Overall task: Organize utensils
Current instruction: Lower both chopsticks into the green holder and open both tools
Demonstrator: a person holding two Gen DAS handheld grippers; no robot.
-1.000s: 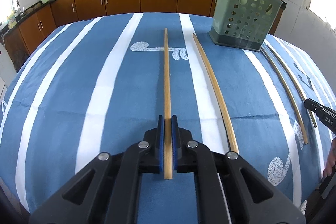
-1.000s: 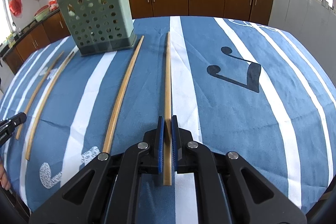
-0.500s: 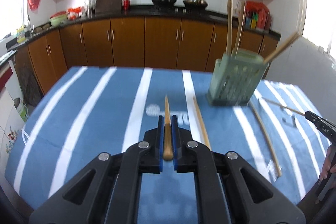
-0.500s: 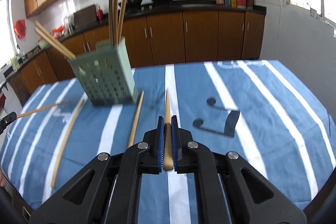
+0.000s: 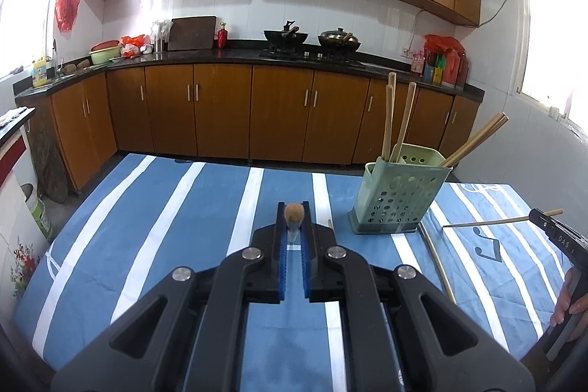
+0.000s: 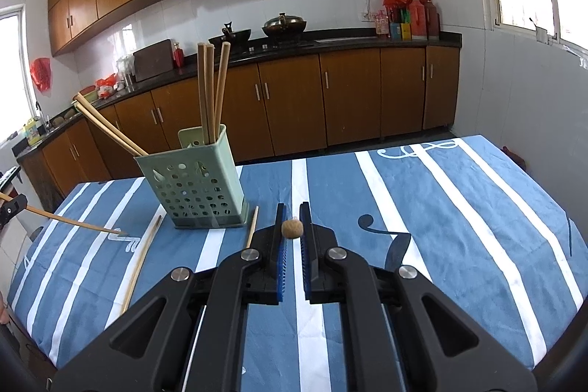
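Observation:
My left gripper (image 5: pixel 293 214) is shut on a wooden chopstick (image 5: pixel 294 212), seen end-on and lifted above the table. My right gripper (image 6: pixel 292 227) is shut on another wooden chopstick (image 6: pixel 292 229), also end-on and lifted. The green perforated utensil holder (image 5: pixel 398 193) stands on the blue striped tablecloth and holds several chopsticks; it also shows in the right wrist view (image 6: pixel 191 182). The right gripper and its chopstick (image 5: pixel 488 222) show at the right edge of the left wrist view. The left gripper's chopstick (image 6: pixel 70 221) shows at the left of the right wrist view.
Two chopsticks lie on the cloth beside the holder (image 6: pixel 141 261) (image 6: pixel 252 226); one shows in the left wrist view (image 5: pixel 437 259). The tablecloth (image 6: pixel 441 208) covers the table. Kitchen cabinets (image 5: pixel 220 112) and a counter with woks stand behind.
Both grippers have lifted their chopsticks off the cloth and tilted up, so each chopstick now points at the camera. The view rose from the table to the kitchen.

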